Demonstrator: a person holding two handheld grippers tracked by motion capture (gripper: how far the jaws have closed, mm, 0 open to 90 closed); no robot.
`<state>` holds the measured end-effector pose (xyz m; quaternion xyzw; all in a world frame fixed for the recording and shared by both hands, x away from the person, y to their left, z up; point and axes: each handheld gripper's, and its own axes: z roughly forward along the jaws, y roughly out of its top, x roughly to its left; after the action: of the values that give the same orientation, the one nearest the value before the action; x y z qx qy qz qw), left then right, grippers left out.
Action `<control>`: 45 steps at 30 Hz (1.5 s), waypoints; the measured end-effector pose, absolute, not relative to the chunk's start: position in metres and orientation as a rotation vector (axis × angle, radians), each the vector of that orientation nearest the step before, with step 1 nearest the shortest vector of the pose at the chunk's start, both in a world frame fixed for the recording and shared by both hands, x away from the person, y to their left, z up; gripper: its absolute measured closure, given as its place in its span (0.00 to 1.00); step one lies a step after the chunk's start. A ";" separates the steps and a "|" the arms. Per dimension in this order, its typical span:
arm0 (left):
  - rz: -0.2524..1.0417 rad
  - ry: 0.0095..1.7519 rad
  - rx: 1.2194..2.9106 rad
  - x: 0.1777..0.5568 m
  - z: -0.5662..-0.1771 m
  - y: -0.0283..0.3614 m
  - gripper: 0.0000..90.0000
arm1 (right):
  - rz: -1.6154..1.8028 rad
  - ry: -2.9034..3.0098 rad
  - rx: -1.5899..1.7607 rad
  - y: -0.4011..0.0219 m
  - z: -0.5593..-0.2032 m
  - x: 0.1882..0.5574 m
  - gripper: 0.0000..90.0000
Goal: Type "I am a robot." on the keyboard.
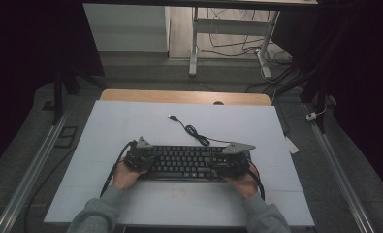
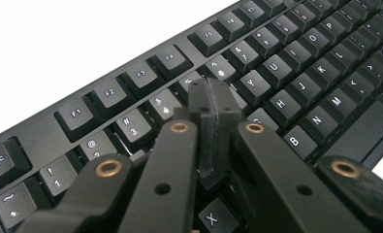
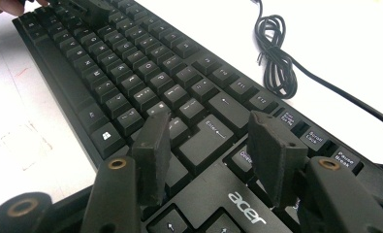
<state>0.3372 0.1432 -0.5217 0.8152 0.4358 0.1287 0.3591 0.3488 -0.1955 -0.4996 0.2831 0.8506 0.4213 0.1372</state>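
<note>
My sleeves [image 1: 102, 213] are coming in from the near edge of the white table [image 1: 131, 121], and my two hands are resting at either end of a black keyboard [image 1: 186, 162] that is lying crosswise, a little nearer to me than the middle of the table. My left gripper [image 2: 210, 104] is hovering over the number and letter rows at the keyboard's left end with its jaws pressed flat together, gripping nothing; in the high view it [image 1: 139, 158] is sitting over the left edge of the board. My right gripper [image 3: 211, 145] is standing with its jaws apart and nothing between them, its pads hanging above the Enter key and the block of keys beside it; from above it [image 1: 232, 162] is sitting over the right end. The keyboard's cable [image 1: 194, 131] is running off the far edge toward the back of the table, bunching into a loose coil just beyond the board and ending in a plug lying free. Bare white table is stretching wide on both sides, beyond the keyboard, and in a narrower strip between it and me.
</note>
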 end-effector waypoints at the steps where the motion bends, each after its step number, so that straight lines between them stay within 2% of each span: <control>1: 0.331 1.117 2.092 0.337 -0.520 0.144 0.98 | 1.220 2.461 0.820 -0.196 -0.499 0.349 0.57; 5: 0.325 1.094 2.029 0.332 -0.512 0.149 0.96 | 1.224 2.459 0.818 -0.196 -0.499 0.348 0.57; 9: 0.312 1.077 1.991 0.328 -0.506 0.156 0.81 | 1.225 2.459 0.821 -0.195 -0.499 0.348 0.56; 14: 0.305 1.053 2.002 0.322 -0.500 0.161 0.55 | 1.223 2.460 0.823 -0.196 -0.499 0.348 0.56; 19: 0.295 1.036 2.014 0.314 -0.495 0.164 0.43 | 1.236 2.451 0.819 -0.196 -0.498 0.348 0.56; 25: 0.267 1.012 2.035 0.308 -0.493 0.167 0.38 | 1.230 2.460 0.820 -0.196 -0.499 0.348 0.56; 45: 0.264 1.043 2.052 0.310 -0.495 0.167 0.37 | 1.244 2.461 0.805 -0.192 -0.499 0.348 0.57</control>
<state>0.3099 0.1666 -0.4954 0.8114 0.4126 0.1042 0.4007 0.3476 -0.1923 -0.4995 0.2778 0.8490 0.4291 0.1341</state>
